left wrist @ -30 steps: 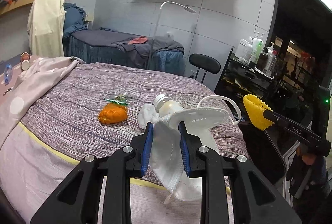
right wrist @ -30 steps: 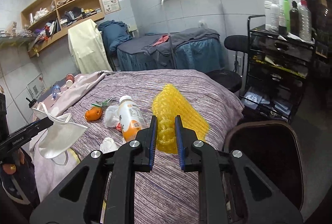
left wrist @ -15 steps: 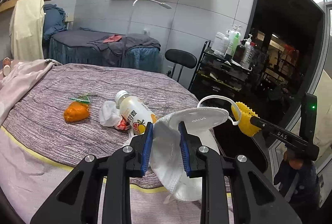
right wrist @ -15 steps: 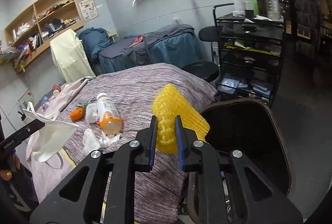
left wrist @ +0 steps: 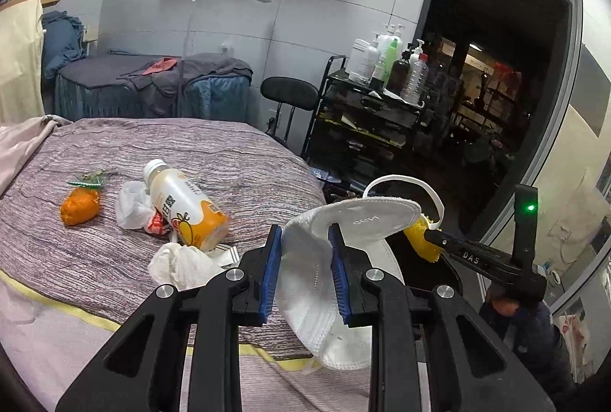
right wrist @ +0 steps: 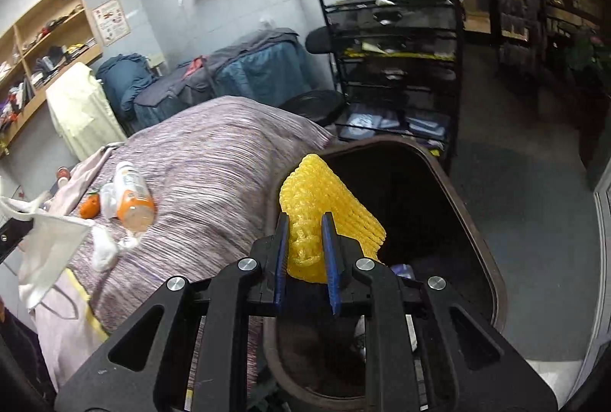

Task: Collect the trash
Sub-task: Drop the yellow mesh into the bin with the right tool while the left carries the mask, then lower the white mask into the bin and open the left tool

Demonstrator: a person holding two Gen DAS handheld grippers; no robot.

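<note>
My left gripper (left wrist: 305, 240) is shut on a white face mask (left wrist: 343, 225), held over the bed's right end; the same mask (right wrist: 49, 244) shows at the left edge of the right wrist view. My right gripper (right wrist: 305, 225) is shut on a yellow foam net (right wrist: 324, 194) and hangs over the open mouth of a dark brown trash bin (right wrist: 477, 221). From the left wrist view only a corner of the net (left wrist: 418, 238) shows. On the purple bedspread lie an orange juice bottle (left wrist: 183, 206), crumpled white tissues (left wrist: 179, 263), a white wrapper (left wrist: 131, 206) and an orange wrapper (left wrist: 80, 207).
A black wire cart (right wrist: 397, 68) with bottles on top stands beyond the bin. A black stool (left wrist: 290, 95) sits between the bed (left wrist: 95, 144) and the cart. A second covered bed (left wrist: 152, 87) lies along the back wall. A dark doorway (left wrist: 496, 87) opens at the right.
Both grippers have swung right, away from the bed. The right one has come down with the yellow net, from over the bedspread to over the bin's mouth. The mask has followed toward the bin.
</note>
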